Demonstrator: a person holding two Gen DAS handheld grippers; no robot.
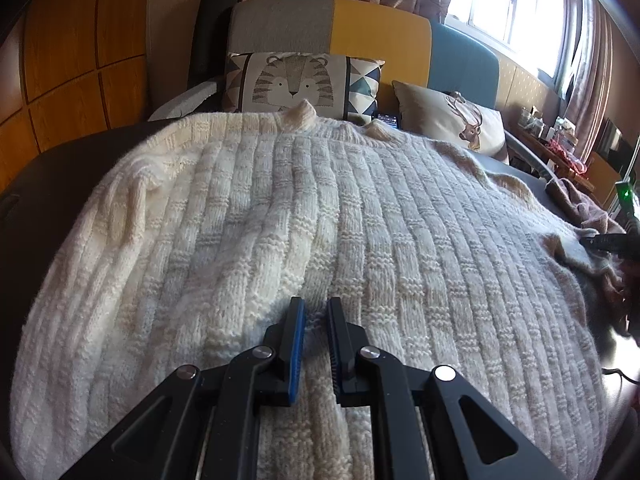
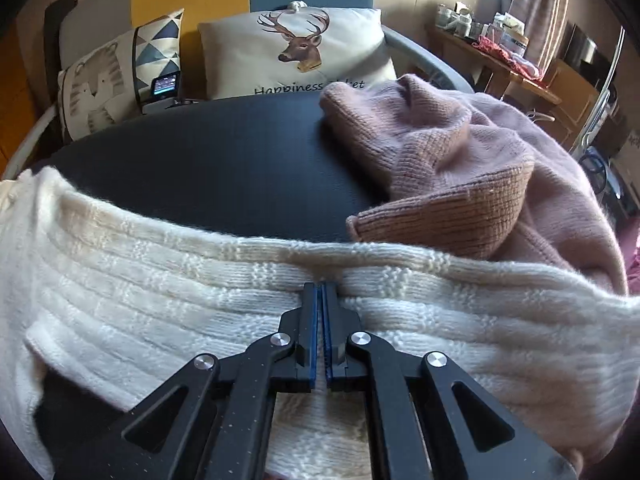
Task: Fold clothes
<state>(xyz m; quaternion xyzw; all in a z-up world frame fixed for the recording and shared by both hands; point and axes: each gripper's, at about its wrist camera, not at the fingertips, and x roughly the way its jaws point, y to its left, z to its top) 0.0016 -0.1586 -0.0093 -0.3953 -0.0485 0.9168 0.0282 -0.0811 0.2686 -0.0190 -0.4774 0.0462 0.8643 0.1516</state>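
Cream sweater point(image 1: 280, 220) pinched between both grippers' fingers: left gripper point(image 1: 316, 308), right gripper point(image 2: 321, 292).

A dark, matte table top point(image 2: 224, 168) carries everything. The cream knitted sweater point(image 1: 320, 216) lies spread flat across most of it, collar toward the far edge. Just beside the sweater's right edge sits a crumpled pink knit garment point(image 2: 472, 168), touching it. Between the sweater's edge and the far rim, bare dark surface shows.

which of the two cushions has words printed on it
The deer cushion, on the right against the blue backrest; lettering runs under the deer's head. The tiger cushion shows none.
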